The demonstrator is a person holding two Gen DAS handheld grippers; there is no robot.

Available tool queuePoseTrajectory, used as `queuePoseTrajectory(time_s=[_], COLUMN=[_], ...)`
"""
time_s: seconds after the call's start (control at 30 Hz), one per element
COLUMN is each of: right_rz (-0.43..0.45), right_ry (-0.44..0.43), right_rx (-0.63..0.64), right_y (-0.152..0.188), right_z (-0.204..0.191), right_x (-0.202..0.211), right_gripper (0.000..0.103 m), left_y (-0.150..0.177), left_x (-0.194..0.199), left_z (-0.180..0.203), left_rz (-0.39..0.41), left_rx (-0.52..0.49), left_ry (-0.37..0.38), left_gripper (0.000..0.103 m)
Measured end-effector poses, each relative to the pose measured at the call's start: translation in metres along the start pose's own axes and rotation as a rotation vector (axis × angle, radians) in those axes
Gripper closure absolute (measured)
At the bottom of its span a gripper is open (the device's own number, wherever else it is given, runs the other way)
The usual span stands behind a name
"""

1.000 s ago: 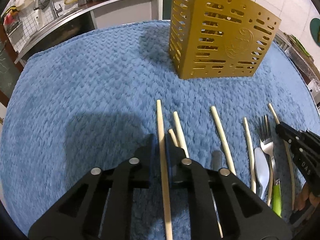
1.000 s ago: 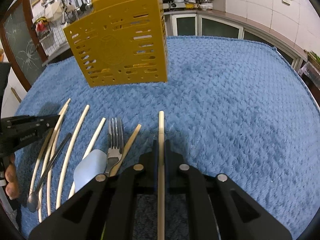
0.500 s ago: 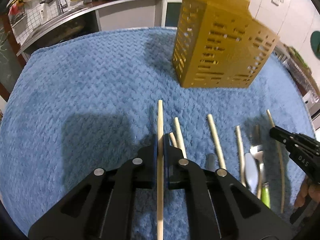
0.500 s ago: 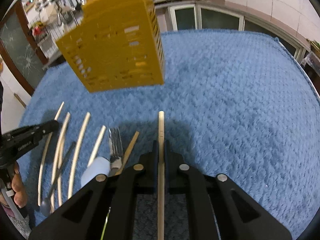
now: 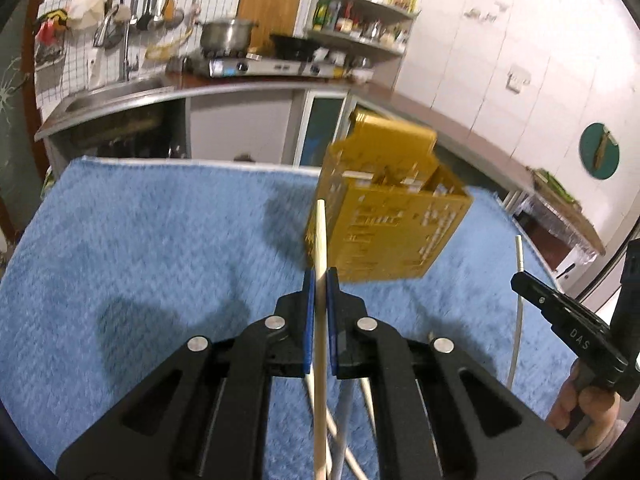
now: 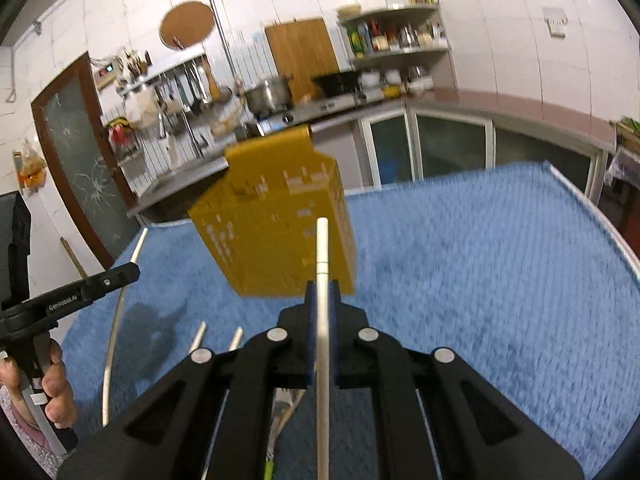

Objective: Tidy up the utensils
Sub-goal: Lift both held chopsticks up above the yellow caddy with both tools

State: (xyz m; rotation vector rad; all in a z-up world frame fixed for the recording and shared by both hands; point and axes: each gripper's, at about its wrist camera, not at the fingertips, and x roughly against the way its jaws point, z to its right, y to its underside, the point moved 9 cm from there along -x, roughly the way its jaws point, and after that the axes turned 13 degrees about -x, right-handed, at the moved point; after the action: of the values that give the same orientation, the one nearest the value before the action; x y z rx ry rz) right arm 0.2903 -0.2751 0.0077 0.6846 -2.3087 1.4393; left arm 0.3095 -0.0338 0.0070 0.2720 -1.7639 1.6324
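Note:
My left gripper (image 5: 319, 280) is shut on a pale wooden chopstick (image 5: 320, 240), held in the air and pointing at the yellow perforated utensil holder (image 5: 384, 216) on the blue mat. My right gripper (image 6: 322, 292) is shut on a white chopstick (image 6: 322, 248), also raised and pointing at the holder (image 6: 276, 232). The right gripper (image 5: 560, 312) with its chopstick (image 5: 518, 280) shows at the right edge of the left wrist view. The left gripper (image 6: 100, 280) shows at the left of the right wrist view. More chopsticks (image 6: 200, 336) lie on the mat below.
The blue textured mat (image 5: 160, 240) covers the table. A kitchen counter with a sink (image 5: 116, 96), a stove and a pot (image 5: 228, 36) runs behind the table. A door with cracked glass (image 6: 84, 168) stands at the left in the right wrist view.
Both grippers have lifted their chopsticks off the mat and tilted up, so the kitchen wall now shows. The holder appears closer to the chopstick tips.

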Motion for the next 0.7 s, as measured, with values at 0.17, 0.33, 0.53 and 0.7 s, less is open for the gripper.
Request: queuePoseTrajectory(time_s=[0.17,0.33,0.53,0.7], right_rz=[0.062,0.135,0.238,0.322], right_ry=[-0.026,-0.054,-0.103,-0.142], right_rx=[0.018,0.041,0.044,0.050], right_y=[-0.022,-0.044,-0.088,-0.136], right_z=[-0.012,-0.027,-0.045,-0.063], right_x=[0.010,0.017,0.026,0.028], right_gripper=[0.097,0.097,0.097,0.097], left_y=[-0.013,-0.034,-0.086,-0.137], left_x=[-0.001,0.008,0.029,0.039], left_z=[0.002,0.006,0.019,0.034], left_rz=[0.041,0.133,0.294,0.422], left_rx=[0.007,0.004,-0.040,-0.080], left_ry=[0.020,0.049,0.049,0.030], left_gripper=[0.099,0.099,0.099,0.099])
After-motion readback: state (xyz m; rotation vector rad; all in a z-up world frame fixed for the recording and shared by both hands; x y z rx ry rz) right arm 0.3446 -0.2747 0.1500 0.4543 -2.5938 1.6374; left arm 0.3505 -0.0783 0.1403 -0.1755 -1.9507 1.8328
